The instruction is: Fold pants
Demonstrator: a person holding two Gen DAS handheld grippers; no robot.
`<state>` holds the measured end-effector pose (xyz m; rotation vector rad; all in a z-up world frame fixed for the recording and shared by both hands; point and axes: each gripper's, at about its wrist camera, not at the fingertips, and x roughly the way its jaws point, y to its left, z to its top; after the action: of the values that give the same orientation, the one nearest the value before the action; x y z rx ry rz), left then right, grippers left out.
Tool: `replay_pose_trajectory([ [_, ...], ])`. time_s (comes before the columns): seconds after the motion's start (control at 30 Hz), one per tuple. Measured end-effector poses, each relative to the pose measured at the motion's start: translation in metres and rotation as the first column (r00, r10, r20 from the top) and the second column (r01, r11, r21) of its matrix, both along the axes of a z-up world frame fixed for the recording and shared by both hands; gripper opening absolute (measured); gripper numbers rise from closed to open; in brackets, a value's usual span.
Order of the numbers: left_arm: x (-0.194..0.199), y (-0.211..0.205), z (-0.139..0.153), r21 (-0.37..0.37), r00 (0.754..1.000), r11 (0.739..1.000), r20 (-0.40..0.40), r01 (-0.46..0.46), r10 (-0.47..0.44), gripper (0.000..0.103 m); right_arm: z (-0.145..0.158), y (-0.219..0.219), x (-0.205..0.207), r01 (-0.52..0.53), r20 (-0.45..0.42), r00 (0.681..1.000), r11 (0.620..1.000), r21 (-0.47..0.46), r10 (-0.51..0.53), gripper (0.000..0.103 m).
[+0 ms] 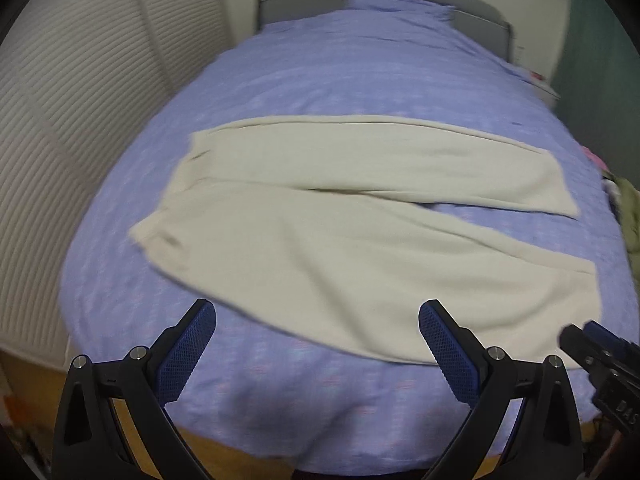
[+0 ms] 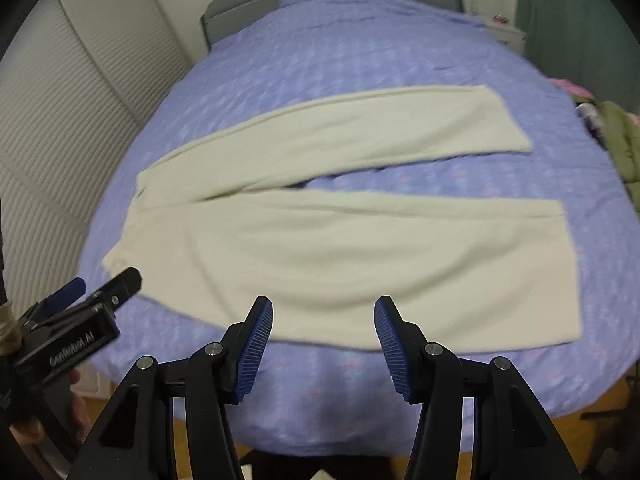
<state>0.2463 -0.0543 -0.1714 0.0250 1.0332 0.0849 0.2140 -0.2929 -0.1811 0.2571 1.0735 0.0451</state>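
Observation:
Cream pants (image 1: 320, 240) lie spread flat on the lavender bedspread (image 1: 320, 72), waist at the left and both legs running to the right in a narrow V. My left gripper (image 1: 316, 308) hovers above the near edge of the pants, open wide with nothing between its blue pads. In the right wrist view the pants (image 2: 340, 256) fill the middle. The right gripper (image 2: 324, 308) is open over the near leg's lower edge, holding nothing. The left gripper (image 2: 104, 282) shows at the lower left beside the waist. The right gripper (image 1: 580, 332) peeks in at the left wrist view's right edge.
The bed (image 2: 340, 40) has a grey headboard (image 1: 304, 0) at the far end. White slatted doors (image 1: 80, 100) stand along the left side. A heap of green and pink clothes (image 2: 616, 140) lies at the right edge. Wooden floor (image 1: 248, 452) shows below the bed's near edge.

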Motion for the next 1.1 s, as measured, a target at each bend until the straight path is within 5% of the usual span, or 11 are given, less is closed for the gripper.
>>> replay_pose_trajectory([
  [0.23, 0.016, 0.087, -0.017, 0.035, 0.997, 0.997, -0.038, -0.068, 0.070, 0.103, -0.019, 0.048, 0.014, 0.034, -0.043, 0.998, 0.999, -0.023, -0.035, 0.054],
  [0.47, 0.046, 0.149, -0.039, 0.011, 0.996, 1.000, -0.085, 0.016, -0.015, 0.103, -0.048, 0.103, 0.024, 0.216, -0.093, 0.972, 0.976, -0.008, -0.216, 0.054],
  [0.7, 0.079, 0.211, -0.097, -0.061, 0.979, 0.996, -0.195, -0.067, 0.054, 0.103, -0.099, 0.136, 0.029, 0.345, -0.147, 0.931, 0.937, 0.054, -0.334, 0.054],
  [1.1, 0.111, 0.233, -0.167, -0.070, 0.964, 0.994, -0.257, -0.087, 0.066, 0.101, -0.177, 0.150, 0.028, 0.455, -0.220, 0.879, 0.883, 0.119, -0.423, 0.054],
])
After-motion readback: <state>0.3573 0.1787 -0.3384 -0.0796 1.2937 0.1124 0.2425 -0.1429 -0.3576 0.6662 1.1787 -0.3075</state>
